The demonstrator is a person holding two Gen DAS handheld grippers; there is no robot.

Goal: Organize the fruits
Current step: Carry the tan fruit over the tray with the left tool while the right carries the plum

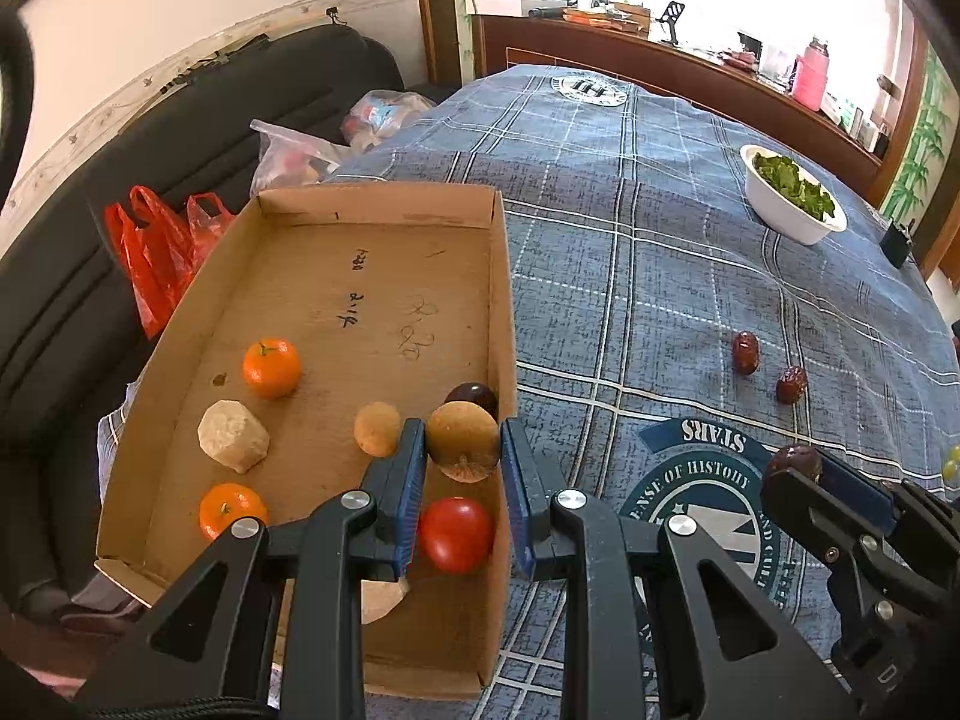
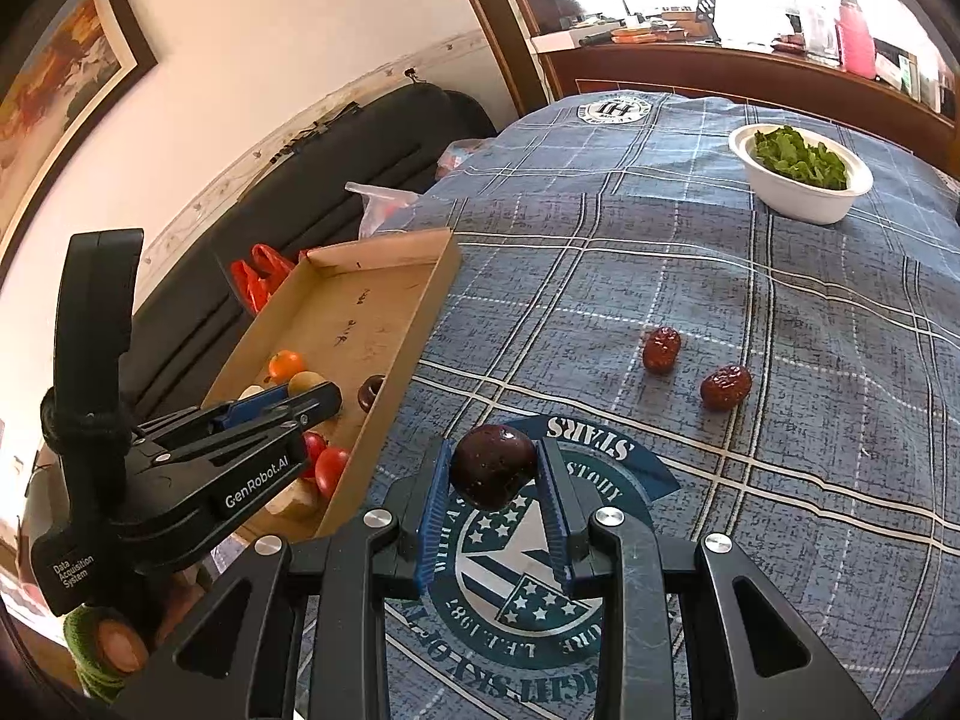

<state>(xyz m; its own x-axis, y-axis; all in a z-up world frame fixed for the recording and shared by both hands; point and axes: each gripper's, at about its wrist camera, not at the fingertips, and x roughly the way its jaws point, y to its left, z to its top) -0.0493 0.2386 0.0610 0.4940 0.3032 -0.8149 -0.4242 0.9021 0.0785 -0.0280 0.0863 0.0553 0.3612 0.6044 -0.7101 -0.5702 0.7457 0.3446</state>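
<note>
- The left claw (image 1: 462,456) hangs over the near right corner of the cardboard tray (image 1: 336,204), closed on a brown round fruit (image 1: 463,441) pinched between its blue pads.
- The right claw (image 2: 493,471) grips a dark plum (image 2: 493,467) above the desk (image 2: 780,450), at about 3 o'clock from the tray's long wall.
- Already in the tray, seen from the left wrist: two oranges (image 1: 271,367), a pale peeled lump (image 1: 233,435), a small tan fruit (image 1: 377,428), a dark fruit (image 1: 474,397) at the wall, and a red tomato (image 1: 457,534) under the left claw.
- Two red dates (image 2: 662,349) lie loose on the cloth at 1 o'clock from the plum; a white bowl of greens (image 2: 801,180) stands far off at 1 o'clock.
- To do it well, I judge: lower the brown fruit into bare tray floor at 10 o'clock, clear of the tomato, before letting go, so nothing rolls or bruises.
- Carry the plum over the tray wall, not into it, while keeping the two claws apart.
- Legible writing: "GenRobot.AI" and "Data Acquisition System" on the left claw's body; "STARS" and "OF HISTORY" on the cloth's emblem; the ink scrawl on the tray floor is unreadable.
</note>
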